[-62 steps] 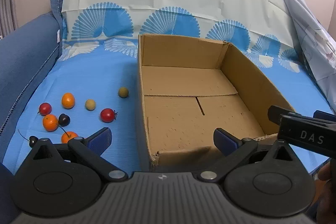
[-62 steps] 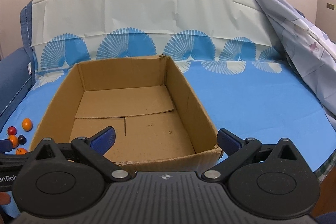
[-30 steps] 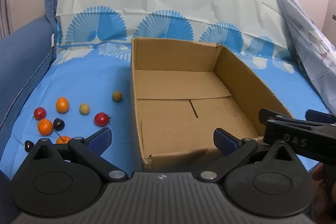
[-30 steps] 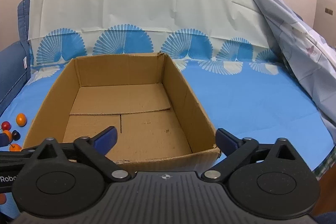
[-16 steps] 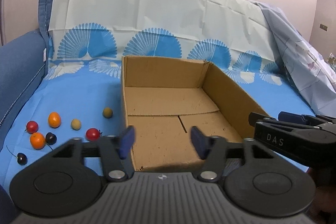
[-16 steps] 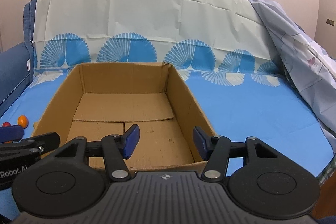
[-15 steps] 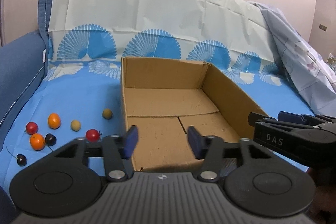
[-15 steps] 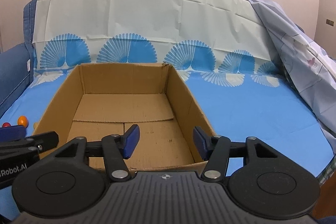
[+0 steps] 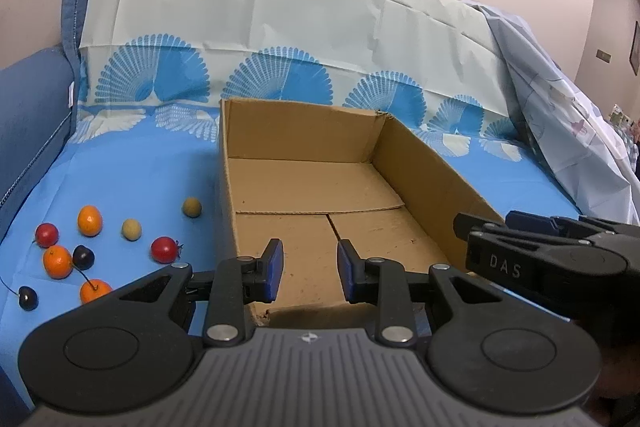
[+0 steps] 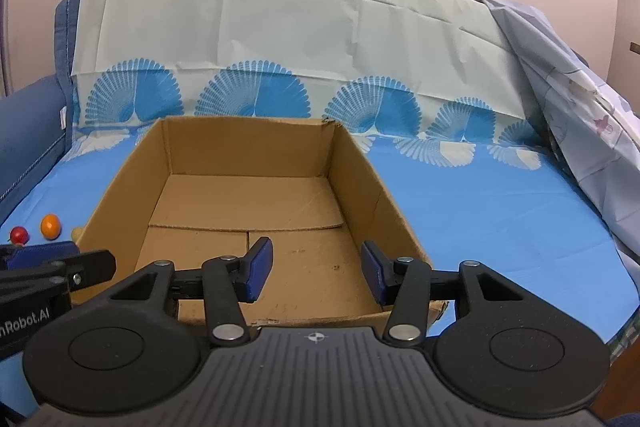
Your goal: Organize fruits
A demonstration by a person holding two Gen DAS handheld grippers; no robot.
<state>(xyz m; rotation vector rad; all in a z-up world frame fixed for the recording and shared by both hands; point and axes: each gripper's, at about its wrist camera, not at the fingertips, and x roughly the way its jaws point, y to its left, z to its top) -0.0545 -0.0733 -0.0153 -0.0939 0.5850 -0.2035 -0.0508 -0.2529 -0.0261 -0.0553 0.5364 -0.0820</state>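
As both jaws have just been closing on nothing, the left gripper (image 9: pixel 308 269) and right gripper (image 10: pixel 316 269), half-spread, leave the small round fruits (image 9: pixel 164 249) outside the open brown cardboard box (image 9: pixel 424 163).

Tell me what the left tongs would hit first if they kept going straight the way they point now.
Probably the near wall of the open brown cardboard box or its floor beyond; depth is unclear. The left tongs, jaws just narrowed, hold nothing.

"DAS" on right gripper (image 9: pixel 516 227), "Robot.AI" on left gripper (image 10: pixel 60 259)
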